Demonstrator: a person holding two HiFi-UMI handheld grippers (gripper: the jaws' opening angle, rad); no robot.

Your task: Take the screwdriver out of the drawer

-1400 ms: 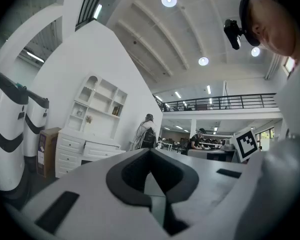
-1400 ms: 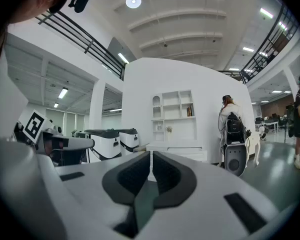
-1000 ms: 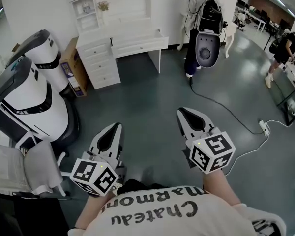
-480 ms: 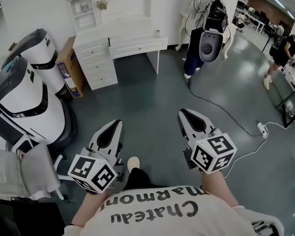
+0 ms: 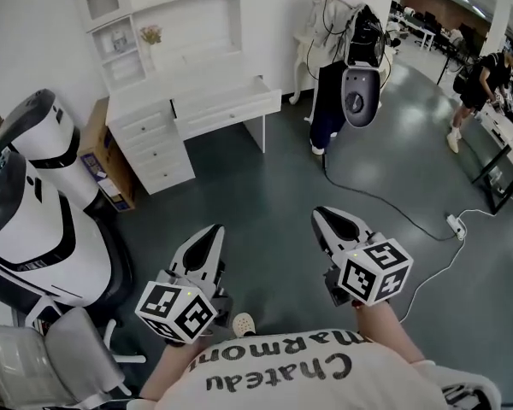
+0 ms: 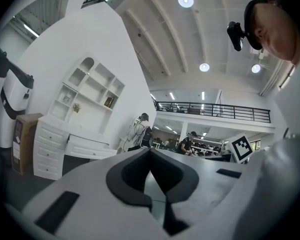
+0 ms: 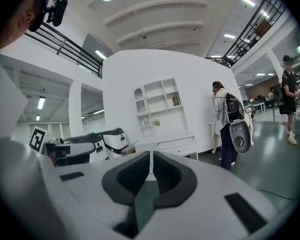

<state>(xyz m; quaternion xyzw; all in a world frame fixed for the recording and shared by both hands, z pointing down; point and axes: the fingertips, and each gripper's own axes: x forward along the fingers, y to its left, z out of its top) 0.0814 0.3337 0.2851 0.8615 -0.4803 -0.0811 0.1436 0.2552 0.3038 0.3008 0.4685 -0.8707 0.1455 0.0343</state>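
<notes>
The left gripper (image 5: 214, 231) and right gripper (image 5: 323, 215) hang side by side over the dark floor (image 5: 274, 178), jaws together, both pointing toward a white desk (image 5: 197, 92) with drawers, well ahead.

We wear a pale T-shirt (image 5: 291, 374) with dark lettering across the chest reading Chateau Marmont, upside down in the head view. A light-coloured shoe (image 5: 244, 323) shows on one foot. A small black camera (image 6: 236, 34) sits at our head. The left tool (image 5: 214, 229) and the right tool (image 5: 318, 213) look alike. Each has a smooth light grey shell with black pads lining its tips, and each carries a white cube (image 5: 178, 311) printed with black square markers at its near end.
</notes>
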